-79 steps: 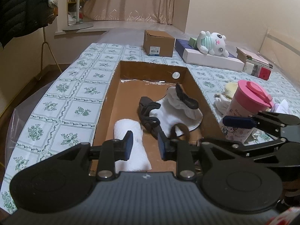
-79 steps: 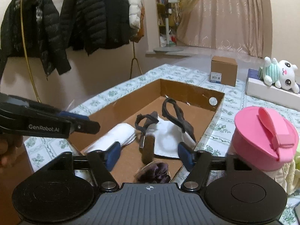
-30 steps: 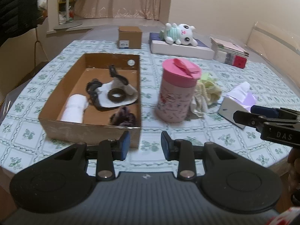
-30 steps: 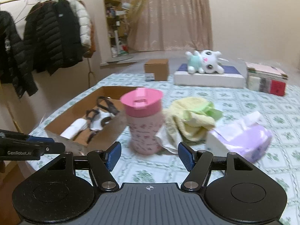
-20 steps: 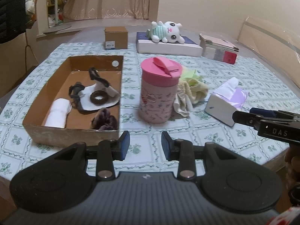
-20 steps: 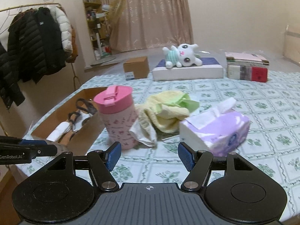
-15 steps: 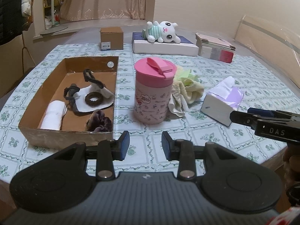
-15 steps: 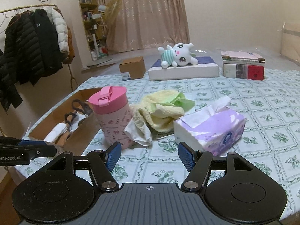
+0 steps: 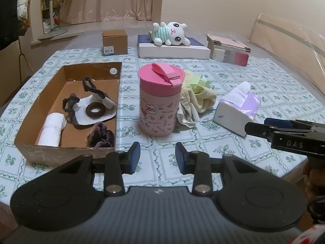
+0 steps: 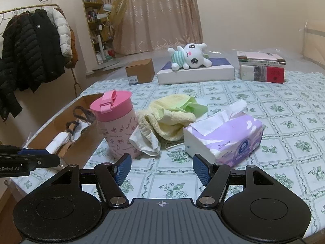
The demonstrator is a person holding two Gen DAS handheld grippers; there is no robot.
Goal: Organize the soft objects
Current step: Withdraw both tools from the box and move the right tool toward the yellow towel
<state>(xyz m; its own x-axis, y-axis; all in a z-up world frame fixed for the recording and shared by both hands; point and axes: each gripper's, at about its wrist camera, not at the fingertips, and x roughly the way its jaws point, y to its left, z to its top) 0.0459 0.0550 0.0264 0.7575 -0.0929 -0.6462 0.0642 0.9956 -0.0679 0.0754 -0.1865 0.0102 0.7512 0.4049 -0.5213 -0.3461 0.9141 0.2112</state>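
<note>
Both tongs, left (image 9: 157, 157) and right (image 10: 161, 168), gape empty; yellow towel (image 10: 166, 120) lies at twelve o'clock, partly hidden behind pink cup (image 10: 116, 125).

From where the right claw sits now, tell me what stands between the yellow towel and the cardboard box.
The pink cup stands upright between the yellow towel and the cardboard box, the towel bunched against its side. The right claw is open and empty, with bare tablecloth between it and the towel.

Left gripper (image 9: 157, 157), right gripper (image 10: 161, 169): black linkages, blue pads, silver screws; white "DAS" marking.
</note>
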